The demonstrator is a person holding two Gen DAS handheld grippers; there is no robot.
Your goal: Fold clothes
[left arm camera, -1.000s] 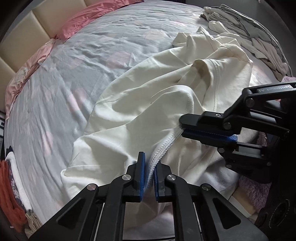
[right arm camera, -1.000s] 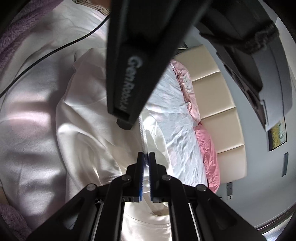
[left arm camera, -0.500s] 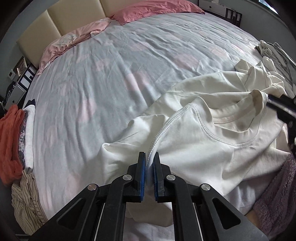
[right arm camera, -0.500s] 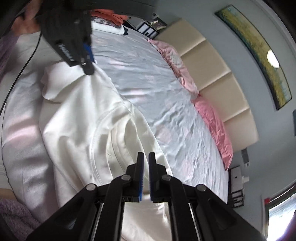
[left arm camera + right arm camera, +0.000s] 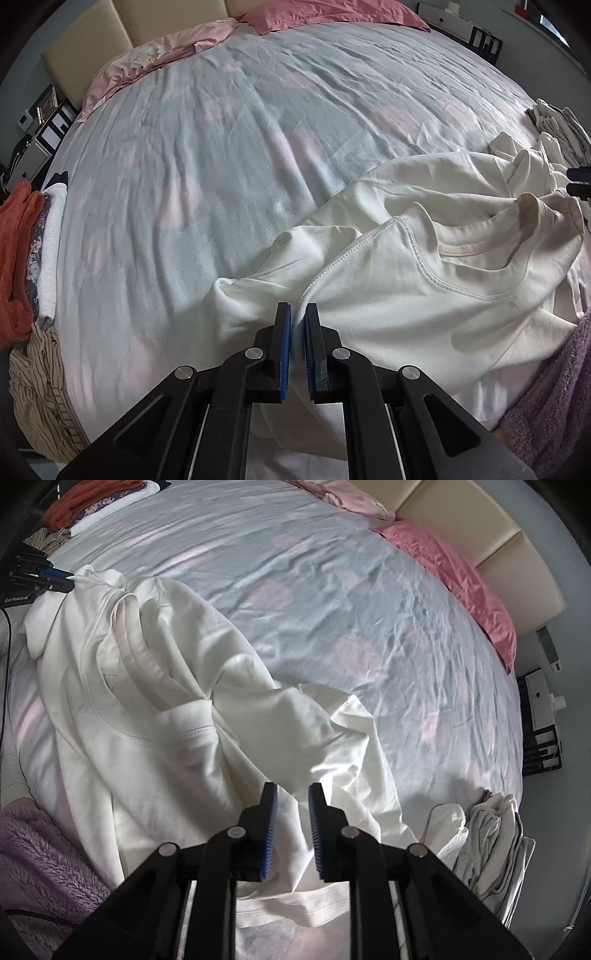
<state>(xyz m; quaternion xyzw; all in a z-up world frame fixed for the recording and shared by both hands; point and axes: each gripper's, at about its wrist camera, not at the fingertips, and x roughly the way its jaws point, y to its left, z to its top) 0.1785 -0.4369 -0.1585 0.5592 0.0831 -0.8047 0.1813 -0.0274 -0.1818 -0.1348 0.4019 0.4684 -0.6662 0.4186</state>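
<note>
The white shirt (image 5: 424,295) lies crumpled on the near right of the bed (image 5: 221,147), no fold made yet. The left gripper (image 5: 297,321) pinches its shoulder seam; the right gripper (image 5: 291,812) seems released, jaws parted over the cloth. Folded piles (image 5: 22,251) wait far left.

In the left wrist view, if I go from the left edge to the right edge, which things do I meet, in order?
Orange clothes stack → patterned bed sheet → left tool, shut on the cream T-shirt → purple fuzzy fabric, with the tip of the right tool higher up at the right edge.
</note>
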